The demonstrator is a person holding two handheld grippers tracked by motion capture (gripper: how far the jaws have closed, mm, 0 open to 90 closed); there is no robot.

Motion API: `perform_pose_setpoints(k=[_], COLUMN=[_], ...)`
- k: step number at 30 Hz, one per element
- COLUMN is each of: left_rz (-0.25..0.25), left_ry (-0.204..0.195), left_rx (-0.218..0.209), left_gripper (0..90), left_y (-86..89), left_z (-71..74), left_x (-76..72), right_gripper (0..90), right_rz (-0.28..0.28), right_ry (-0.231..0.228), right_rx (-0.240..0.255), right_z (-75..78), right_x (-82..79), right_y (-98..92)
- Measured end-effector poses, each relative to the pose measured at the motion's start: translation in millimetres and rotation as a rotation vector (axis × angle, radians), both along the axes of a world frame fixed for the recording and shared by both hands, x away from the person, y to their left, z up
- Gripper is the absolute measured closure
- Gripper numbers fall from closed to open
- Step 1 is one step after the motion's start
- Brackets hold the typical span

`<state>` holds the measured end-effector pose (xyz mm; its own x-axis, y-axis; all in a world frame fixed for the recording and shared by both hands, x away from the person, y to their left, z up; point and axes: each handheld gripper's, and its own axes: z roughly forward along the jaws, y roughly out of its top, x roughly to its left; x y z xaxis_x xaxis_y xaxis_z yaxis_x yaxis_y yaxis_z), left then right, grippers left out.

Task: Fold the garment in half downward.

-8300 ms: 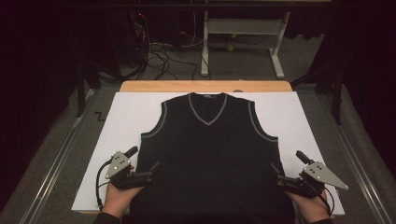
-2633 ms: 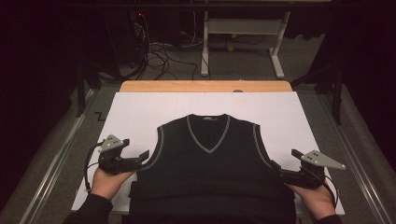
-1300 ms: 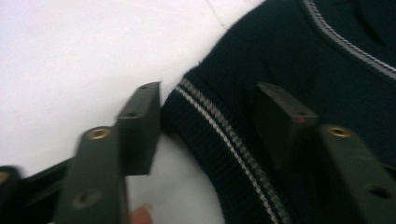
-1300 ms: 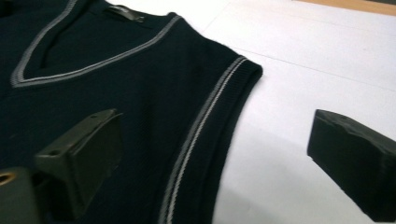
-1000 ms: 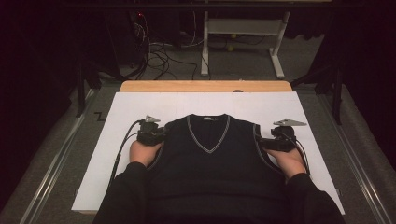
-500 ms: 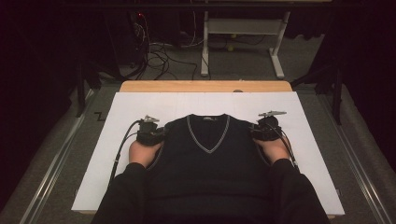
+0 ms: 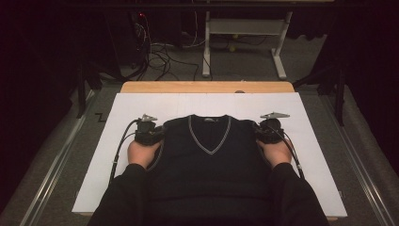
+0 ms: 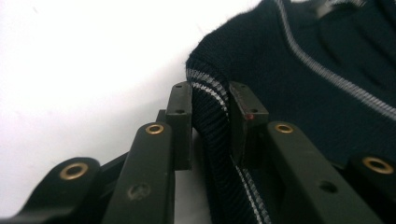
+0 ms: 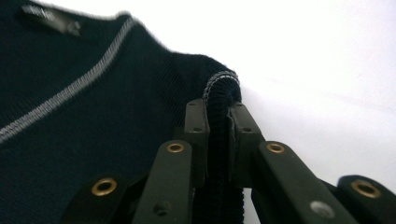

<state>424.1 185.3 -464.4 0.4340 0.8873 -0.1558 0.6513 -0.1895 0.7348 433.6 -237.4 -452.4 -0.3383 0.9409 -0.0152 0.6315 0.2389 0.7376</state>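
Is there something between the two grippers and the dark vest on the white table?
Nothing visible. The left gripper is shut on the ribbed armhole edge of the vest, and the right gripper, whose fingers have just been closing, now pinches the opposite armhole edge.

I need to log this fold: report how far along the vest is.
Done: the vest's lower part looks folded up, its body lying short on the white sheet. In hand: the left gripper is clamped on the striped armhole edge; the right gripper, whose jaws have just been closing, pinches the other shoulder edge. Left: probably the next fold and smoothing.
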Motion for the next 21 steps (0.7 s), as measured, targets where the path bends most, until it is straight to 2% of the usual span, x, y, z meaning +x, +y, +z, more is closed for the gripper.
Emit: perform_pose_setpoints(k=[2,3,4,7,9,10,11,17,21], left_rz=[0.002,0.0,0.0,-0.011,-0.004,-0.004,-0.002,0.002,-0.003], left_ry=[-0.005,-0.01,-0.01,-0.027,-0.043,-0.043,-0.053,-0.089,-0.125], left_rx=[-0.01,-0.029,-0.029,-0.011,-0.017,-0.017,-0.018,-0.034,-0.026], left_gripper=[70.0,70.2,70.1,70.2,70.5,70.5,70.5,71.1,71.1], left_y=[0.2,0.0,0.0,-1.9,-1.4,-1.4,-1.1,-1.5,-4.0], left_z=[2.6,7.7,7.7,16.7,24.4,24.4,28.0,42.2,59.2], left_x=[-0.8,-2.0,-2.0,-3.8,-4.2,-4.2,-4.4,-3.6,-1.9], right_gripper=[81.5,81.5,81.5,81.5,81.4,81.4,81.4,81.5,81.4], right_rz=[0.003,0.004,0.015,0.028,0.038,0.038,0.034,0.023,0.019], right_ry=[-0.03,-0.039,-0.056,-0.07,-0.093,-0.093,-0.108,-0.134,-0.169], right_rx=[0.009,0.008,0.005,0.007,0.016,0.016,0.037,0.052,0.061], right_z=[3.8,5.6,7.2,10.9,16.6,16.6,21.2,30.3,38.6], right_x=[-3.0,-4.6,-5.6,-7.3,-9.1,-9.1,-10.3,-12.4,-12.6], right_y=[-1.3,-1.3,-1.6,-2.1,-3.8,-3.8,-6.4,-12.4,-17.2])
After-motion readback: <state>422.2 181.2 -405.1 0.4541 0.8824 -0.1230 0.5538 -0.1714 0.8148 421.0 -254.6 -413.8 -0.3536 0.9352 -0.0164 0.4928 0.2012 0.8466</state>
